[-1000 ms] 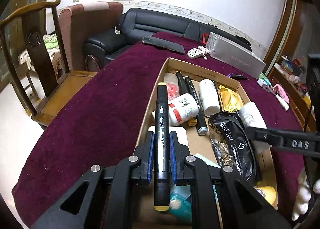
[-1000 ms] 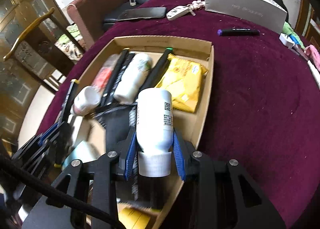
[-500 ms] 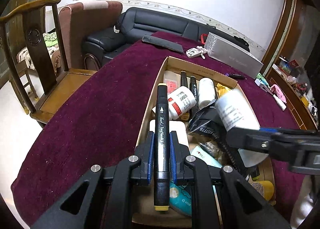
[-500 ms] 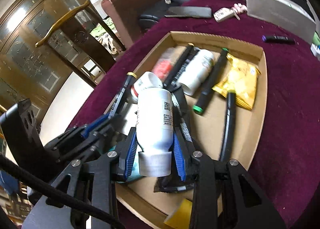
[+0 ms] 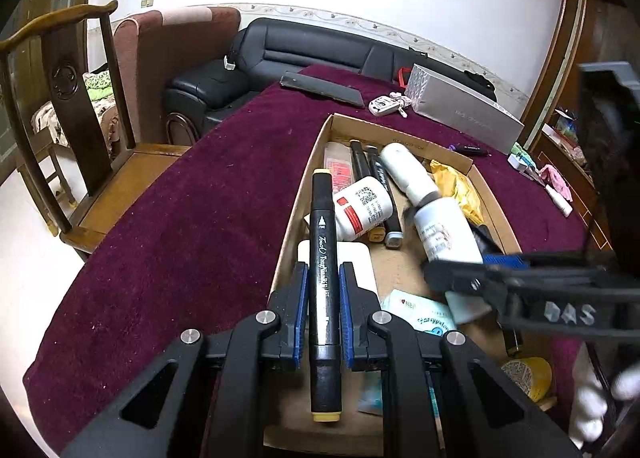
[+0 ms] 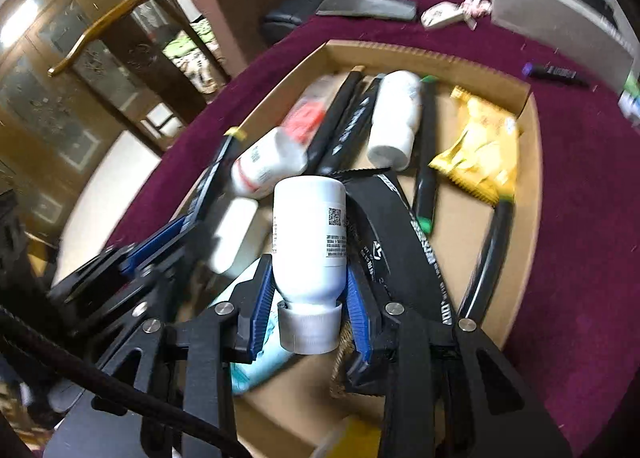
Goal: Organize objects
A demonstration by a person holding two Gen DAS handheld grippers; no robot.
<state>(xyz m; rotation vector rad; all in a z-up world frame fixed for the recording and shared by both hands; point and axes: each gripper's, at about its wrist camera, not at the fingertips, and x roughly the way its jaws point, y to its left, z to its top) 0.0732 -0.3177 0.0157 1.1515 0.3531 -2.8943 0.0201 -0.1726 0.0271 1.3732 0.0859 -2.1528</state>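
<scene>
Above the cardboard tray [image 6: 420,54] on the maroon tabletop [image 5: 192,218], the right gripper [image 6: 310,294] jaws clamp a rigid, smooth, probably light white bottle [image 6: 310,234] near its cap, while the left gripper [image 5: 322,310] jaws pinch a slim, stiff black marker [image 5: 322,258] mid-barrel over the tray's left edge.

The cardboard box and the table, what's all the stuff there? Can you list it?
cardboard box: one, brown, on the purple tablecloth
markers: several, black, lying in the box
purple-capped marker: one, on the cloth beyond the box
yellow packet: one, in the box's far corner
red-label bottle: one, white, lying in the box
silver box: one, at the table's far edge
left gripper: shut on a black marker
right gripper: shut on a white bottle
</scene>
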